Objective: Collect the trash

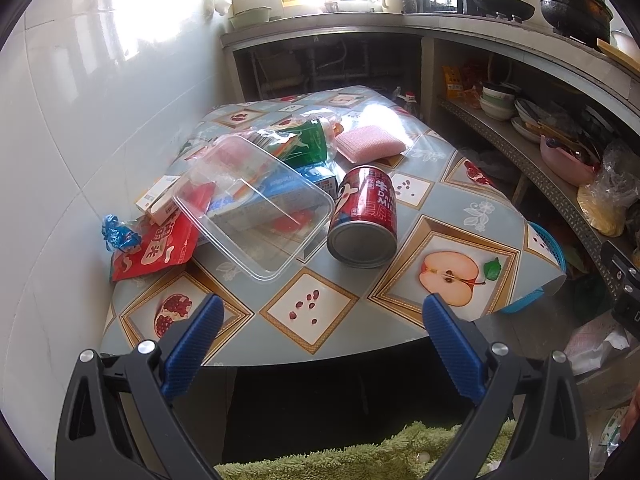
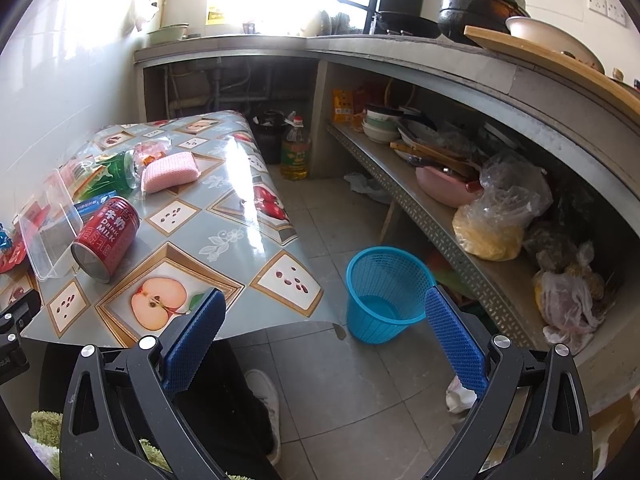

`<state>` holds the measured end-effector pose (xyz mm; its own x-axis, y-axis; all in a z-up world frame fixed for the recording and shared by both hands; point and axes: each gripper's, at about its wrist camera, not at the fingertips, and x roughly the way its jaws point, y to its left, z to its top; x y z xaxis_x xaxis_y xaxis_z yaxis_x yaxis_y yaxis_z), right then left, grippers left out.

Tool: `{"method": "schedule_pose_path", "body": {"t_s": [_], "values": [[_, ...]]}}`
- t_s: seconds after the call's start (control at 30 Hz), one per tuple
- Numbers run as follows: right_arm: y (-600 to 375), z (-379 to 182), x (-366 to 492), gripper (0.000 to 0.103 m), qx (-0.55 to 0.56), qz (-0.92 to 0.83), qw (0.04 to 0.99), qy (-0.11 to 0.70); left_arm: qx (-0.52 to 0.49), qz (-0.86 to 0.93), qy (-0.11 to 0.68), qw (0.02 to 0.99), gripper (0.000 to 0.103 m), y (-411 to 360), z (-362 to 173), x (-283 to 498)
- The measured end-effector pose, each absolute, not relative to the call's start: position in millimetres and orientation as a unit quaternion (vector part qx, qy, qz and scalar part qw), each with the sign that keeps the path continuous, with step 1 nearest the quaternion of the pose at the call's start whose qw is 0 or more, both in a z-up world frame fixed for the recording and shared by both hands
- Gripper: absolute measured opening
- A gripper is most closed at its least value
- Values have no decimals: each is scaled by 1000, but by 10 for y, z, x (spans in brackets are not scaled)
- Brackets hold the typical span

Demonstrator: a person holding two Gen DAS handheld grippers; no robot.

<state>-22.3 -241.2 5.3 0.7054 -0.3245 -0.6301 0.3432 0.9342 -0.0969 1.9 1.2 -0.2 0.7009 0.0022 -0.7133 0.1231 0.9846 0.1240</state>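
**Nothing binned yet**

I see the worktop (image 1: 460, 208) carrying all the trash on its far left. Largest first: the clear plastic tray (image 1: 256, 216), then the red milk can (image 1: 366, 216) lying on its side beside it, then the red snack pouch (image 1: 160, 246). The blue basket (image 2: 384, 292) on the floor to the right looks empty. My left tongs (image 1: 322, 314) and right tongs (image 2: 324, 308) both gape wide, gripping nothing. I judge the collecting hasn't started.

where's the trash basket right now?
The blue basket stands on the floor off the table's right corner, below the shelf, seen in the right wrist view between the open hand-held gripper's fingers.
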Motion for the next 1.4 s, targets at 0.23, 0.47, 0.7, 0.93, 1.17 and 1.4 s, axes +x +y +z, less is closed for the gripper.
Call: {"method": "schedule_pose_path", "body": {"t_s": [0.23, 0.47, 0.7, 0.93, 1.17, 1.4], "values": [[-2407, 48, -220, 95, 14, -181, 923, 339, 81, -33, 386, 919, 97, 23, -5, 17], [-2412, 41, -219, 95, 15, -181, 923, 338, 81, -32, 386, 918, 97, 45, -23, 14], [-2405, 27, -222, 95, 15, -181, 923, 339, 81, -32, 386, 918, 97, 72, -39, -3], [-2403, 28, -223, 95, 15, -181, 923, 339, 80, -29, 389, 917, 97, 86, -66, 8], [-2399, 30, -226, 95, 15, -181, 923, 339, 81, -28, 390, 917, 97, 89, -69, 15], [-2391, 28, -229, 95, 16, -180, 923, 339, 81, -26, 392, 916, 97, 92, -66, 19]]}}
